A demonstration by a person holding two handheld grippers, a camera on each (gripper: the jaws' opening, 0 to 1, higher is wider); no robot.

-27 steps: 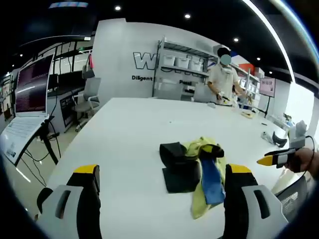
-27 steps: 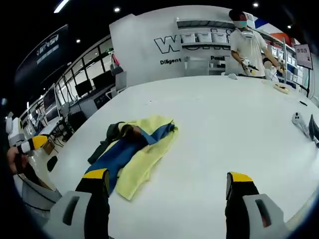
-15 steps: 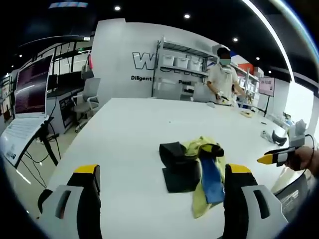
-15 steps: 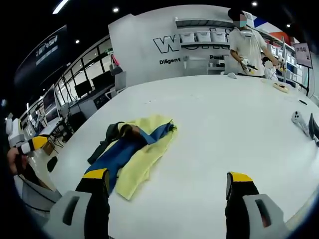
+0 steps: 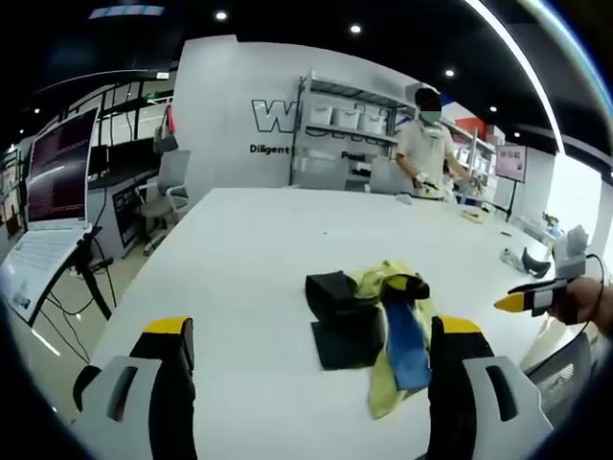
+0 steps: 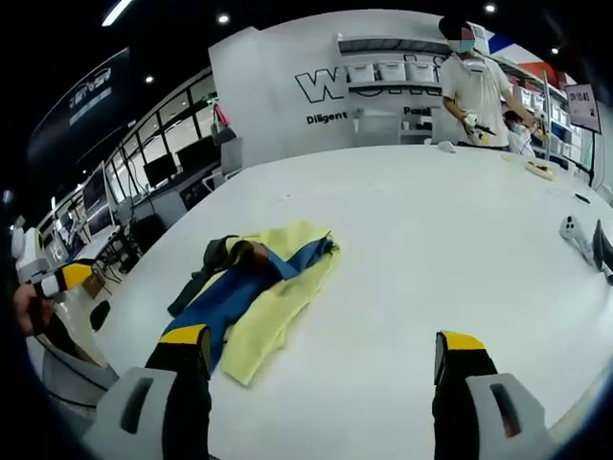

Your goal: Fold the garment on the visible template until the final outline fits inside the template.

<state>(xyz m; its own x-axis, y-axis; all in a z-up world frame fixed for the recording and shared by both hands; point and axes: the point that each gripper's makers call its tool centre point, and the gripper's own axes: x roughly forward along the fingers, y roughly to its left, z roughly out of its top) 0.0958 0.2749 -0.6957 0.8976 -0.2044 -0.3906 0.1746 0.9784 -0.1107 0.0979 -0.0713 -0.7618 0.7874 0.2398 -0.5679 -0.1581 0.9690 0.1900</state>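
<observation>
Yellow-and-blue soft garment (image 6: 257, 287) is lying crumpled on the white table (image 6: 431, 249); both the left gripper (image 5: 306, 359) and right gripper (image 6: 321, 369) are hovering open, empty. Pinching a loose edge seems best.

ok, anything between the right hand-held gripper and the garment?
Nothing visible. In the right gripper view, the right hand-held gripper is open over bare white table; the crumpled yellow-and-blue garment lies ahead, by its left jaw, nothing in between.

Garment (image 6: 273, 287) yellow w/ blue band, black part; table (image 6: 450, 249) white; tongs (image 6: 321, 356) yellow-tipped.
</observation>
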